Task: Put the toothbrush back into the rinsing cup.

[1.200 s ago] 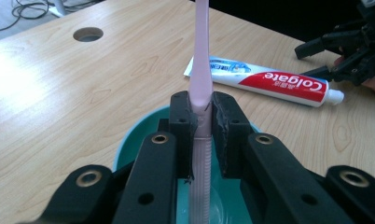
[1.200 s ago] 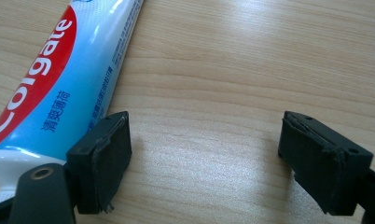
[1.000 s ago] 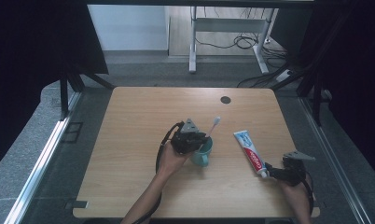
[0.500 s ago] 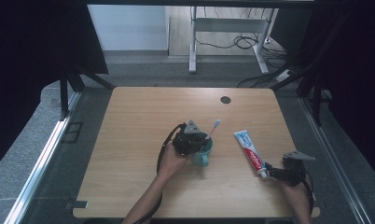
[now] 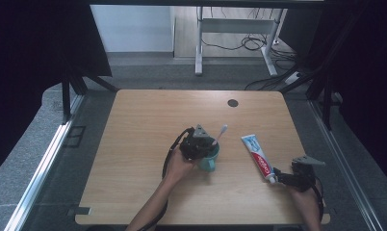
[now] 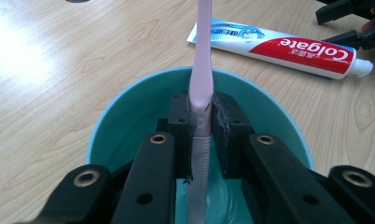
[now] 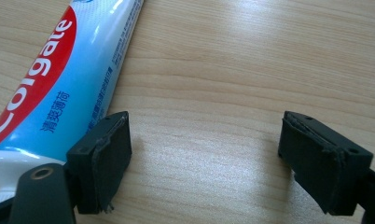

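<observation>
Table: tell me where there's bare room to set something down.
The table is bare along its whole left half, from the left edge to the teal cup, and across the far strip up to the dark round spot. It is crowded near right: left gripper with toothbrush over the cup, toothpaste tube, right gripper.

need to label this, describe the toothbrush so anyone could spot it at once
On the wooden table, find the teal cup near the middle. The toothbrush rises from it, clamped by the left gripper: slim and pale pink, unlike the flat toothpaste tube lying beside it.
</observation>
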The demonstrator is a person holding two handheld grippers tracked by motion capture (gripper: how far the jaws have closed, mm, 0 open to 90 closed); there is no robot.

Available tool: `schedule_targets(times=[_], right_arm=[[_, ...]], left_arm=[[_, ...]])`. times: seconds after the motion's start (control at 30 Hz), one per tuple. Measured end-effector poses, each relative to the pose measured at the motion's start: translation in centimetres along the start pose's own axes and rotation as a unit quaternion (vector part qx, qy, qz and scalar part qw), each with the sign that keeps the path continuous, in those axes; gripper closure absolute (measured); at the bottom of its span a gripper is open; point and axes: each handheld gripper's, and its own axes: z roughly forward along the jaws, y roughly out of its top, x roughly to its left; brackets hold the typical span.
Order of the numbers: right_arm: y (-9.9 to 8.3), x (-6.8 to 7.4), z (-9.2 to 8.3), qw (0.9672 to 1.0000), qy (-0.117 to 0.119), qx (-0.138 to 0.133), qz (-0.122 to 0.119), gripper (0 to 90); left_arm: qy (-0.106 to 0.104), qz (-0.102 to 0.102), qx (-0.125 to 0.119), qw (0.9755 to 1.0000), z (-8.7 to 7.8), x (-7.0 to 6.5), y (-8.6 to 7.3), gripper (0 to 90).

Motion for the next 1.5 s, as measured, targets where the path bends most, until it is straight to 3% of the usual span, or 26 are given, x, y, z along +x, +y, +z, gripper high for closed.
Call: schedule_targets(times=[0.2,0.67,1.2,1.5], right_arm=[[0.0,0.0,0.0,1.0,0.0,0.0,0.0,16.8],[0.0,0.0,0.0,1.0,0.0,0.0,0.0,16.9],[0.0,0.0,0.0,1.0,0.0,0.0,0.0,16.8],[0.0,0.0,0.0,1.0,0.0,0.0,0.0,16.9]], left_arm=[[-0.005,-0.014,0.004,0.9999,0.1,0.2,0.0,77.2],[-0.002,-0.014,0.004,0.9999,0.2,0.2,0.0,66.4],[0.015,0.002,-0.001,0.9999,-0.7,-0.2,0.7,45.5],[0.023,0.01,-0.001,0.9997,-1.5,-0.6,1.2,28.5]])
